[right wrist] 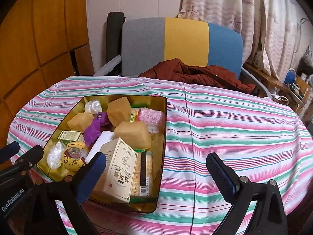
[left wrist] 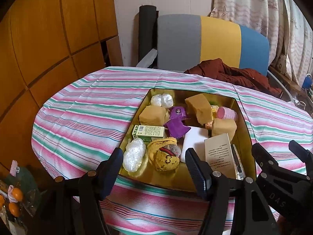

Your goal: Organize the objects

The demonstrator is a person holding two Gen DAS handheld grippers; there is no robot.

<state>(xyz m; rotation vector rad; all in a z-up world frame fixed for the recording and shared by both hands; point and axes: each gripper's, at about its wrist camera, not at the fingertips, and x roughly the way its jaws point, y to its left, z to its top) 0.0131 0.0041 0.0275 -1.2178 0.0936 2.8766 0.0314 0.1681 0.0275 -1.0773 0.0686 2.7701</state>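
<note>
A gold tin tray (left wrist: 243, 125) (right wrist: 163, 137) sits on the striped table and holds several items: tan sponge blocks (left wrist: 153, 115) (right wrist: 133, 134), a purple wrapper (left wrist: 177, 126) (right wrist: 94, 127), a green box (left wrist: 148, 132), a yellow knitted pouch (left wrist: 164, 156) (right wrist: 73, 159), a cream carton (left wrist: 220, 154) (right wrist: 119, 172), a pink roller (left wrist: 228, 113) (right wrist: 150, 115) and clear plastic wads (left wrist: 134, 154). My left gripper (left wrist: 154, 168) is open and empty over the tray's near edge. My right gripper (right wrist: 156, 169) is open and empty, its left finger (right wrist: 90, 178) beside the carton.
The table has a pink, green and white striped cloth (right wrist: 225, 129). A grey, yellow and blue chair (right wrist: 182, 41) with a dark red jacket (right wrist: 195, 72) stands behind. Wooden cabinets (left wrist: 49, 39) stand left, curtains right. Small orange items (left wrist: 15, 199) lie at lower left.
</note>
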